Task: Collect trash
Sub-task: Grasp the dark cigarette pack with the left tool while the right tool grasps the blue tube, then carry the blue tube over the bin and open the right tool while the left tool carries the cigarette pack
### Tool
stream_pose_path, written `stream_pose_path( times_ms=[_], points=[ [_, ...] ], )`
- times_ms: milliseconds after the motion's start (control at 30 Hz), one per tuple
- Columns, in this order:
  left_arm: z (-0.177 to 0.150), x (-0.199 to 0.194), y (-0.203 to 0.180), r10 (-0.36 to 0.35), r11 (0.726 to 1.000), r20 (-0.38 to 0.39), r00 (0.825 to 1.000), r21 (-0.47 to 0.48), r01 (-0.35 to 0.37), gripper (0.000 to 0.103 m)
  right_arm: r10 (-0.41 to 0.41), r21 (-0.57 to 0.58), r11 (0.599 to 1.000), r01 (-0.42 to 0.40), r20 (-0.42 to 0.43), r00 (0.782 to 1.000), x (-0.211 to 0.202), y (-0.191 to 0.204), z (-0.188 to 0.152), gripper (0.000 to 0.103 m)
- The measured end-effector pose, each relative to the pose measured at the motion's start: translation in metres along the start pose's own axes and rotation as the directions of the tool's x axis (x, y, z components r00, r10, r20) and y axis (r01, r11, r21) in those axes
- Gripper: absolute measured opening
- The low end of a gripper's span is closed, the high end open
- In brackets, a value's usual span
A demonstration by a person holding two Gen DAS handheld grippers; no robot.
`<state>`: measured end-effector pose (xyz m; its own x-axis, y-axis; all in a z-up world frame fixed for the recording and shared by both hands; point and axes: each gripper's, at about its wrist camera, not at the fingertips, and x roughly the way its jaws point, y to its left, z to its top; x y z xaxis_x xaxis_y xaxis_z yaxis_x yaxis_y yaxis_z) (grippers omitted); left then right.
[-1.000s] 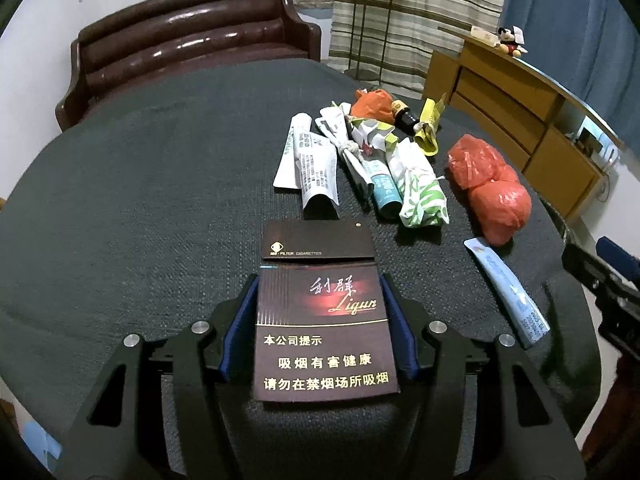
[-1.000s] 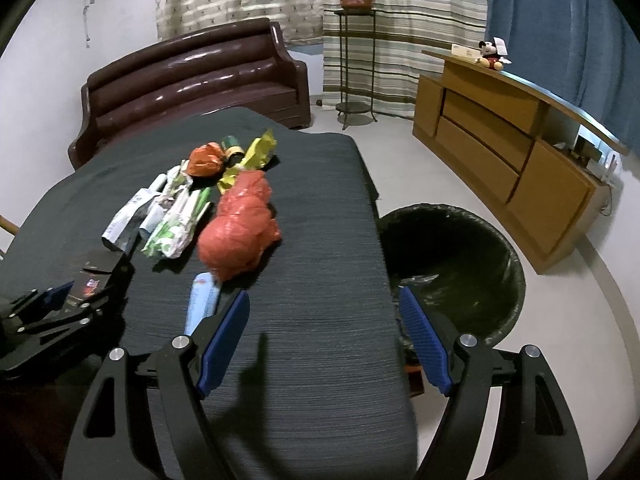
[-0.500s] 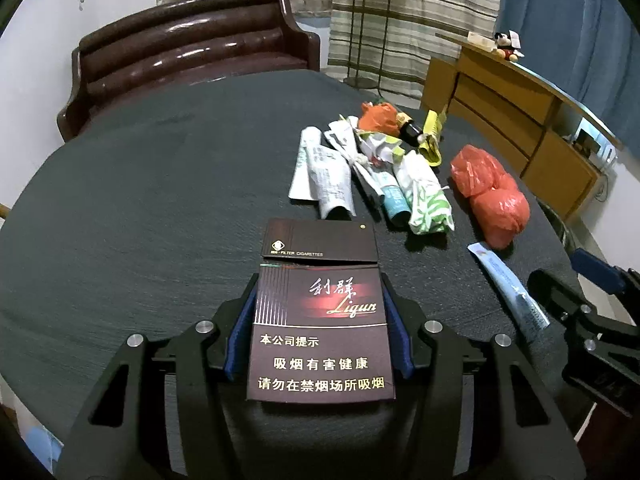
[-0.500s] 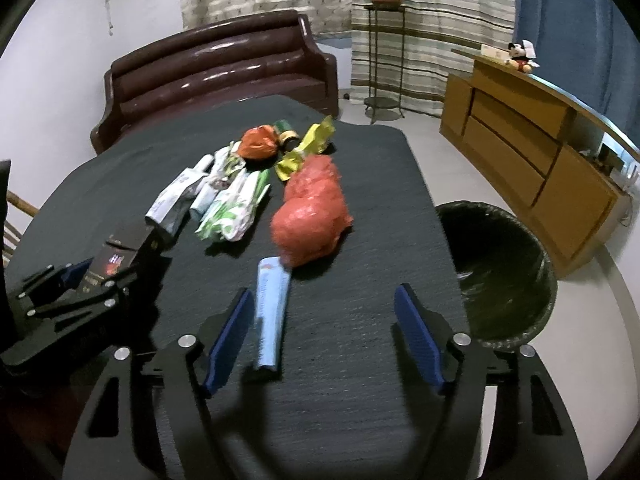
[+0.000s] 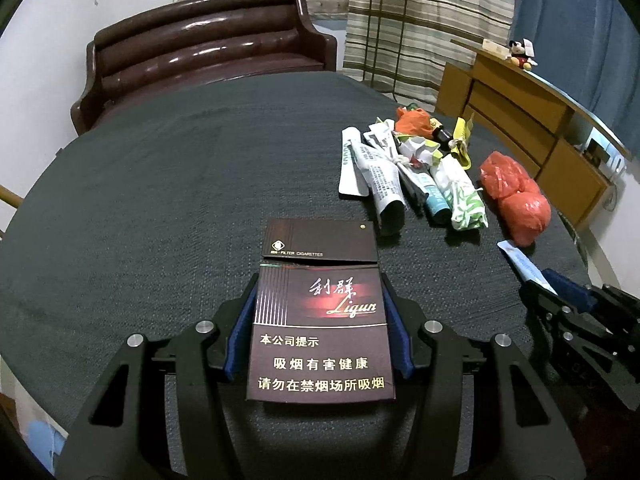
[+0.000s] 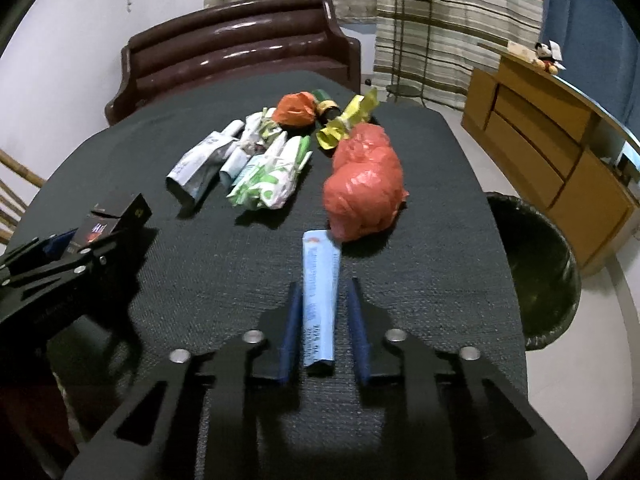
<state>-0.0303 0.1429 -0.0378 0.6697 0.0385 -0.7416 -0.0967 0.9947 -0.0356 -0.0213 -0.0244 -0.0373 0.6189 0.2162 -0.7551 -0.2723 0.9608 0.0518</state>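
Step in hand: pick-up, both grippers loaded or loading; nothing binned yet, judging by the pile left on the table (image 6: 420, 152).

Left gripper (image 5: 318, 322): clenched on the cigarette pack (image 5: 320, 328); pack is pinched by its sides between the blue pads, lid flipped open towards 12 o'clock; pack appears raised just off the cloth, though that cannot be confirmed.

Right gripper (image 6: 323, 330): jaws have just been closing around the blue tube (image 6: 320, 300); tube lies lengthwise between the pads, far end at 12 o'clock, touching or almost touching the red bag (image 6: 366, 192); a thin gap seems to be left each side in the right wrist view, yet the jaws are closed as far as they go, so the tube is taken as grasped.

Remaining trash: white wrappers (image 6: 224, 164) at 11 o'clock of the tube; orange bag (image 6: 296, 110) and yellow wrapper (image 6: 348, 122) beyond, near the far edge.

Bin (image 6: 532, 264): on the floor at 3 o'clock of the table, black-lined, open.

Next move, as judged: tube to be lifted clear, swung towards 3 o'clock over the bin, released; grip to be checked first, a flat tube slips easily; pack to follow.
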Motion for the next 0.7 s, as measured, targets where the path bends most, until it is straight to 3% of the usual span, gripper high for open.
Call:
stream_pose_path(
  times_ms=[200, 467, 700],
  points=[
    [0.000, -0.004, -0.001, -0.011, 1.000, 0.014, 1.000, 0.001, 0.011, 0.054, 0.012, -0.009, 1.000, -0.012, 0.008, 1.000, -0.007, 0.004, 0.002, 0.016],
    [0.010, -0.019, -0.012, -0.050, 0.999, 0.059, 0.997, 0.008, 0.050, 0.054, 0.028, -0.011, 1.000, -0.027, 0.083, 0.996, -0.033, 0.000, 0.011, 0.016],
    [0.031, -0.023, -0.055, -0.133, 0.990, 0.097, 0.986, 0.068, 0.127, 0.054, -0.057, 0.068, 0.997, 0.047, 0.146, 0.988, -0.050, -0.047, 0.021, 0.016]
  ],
)
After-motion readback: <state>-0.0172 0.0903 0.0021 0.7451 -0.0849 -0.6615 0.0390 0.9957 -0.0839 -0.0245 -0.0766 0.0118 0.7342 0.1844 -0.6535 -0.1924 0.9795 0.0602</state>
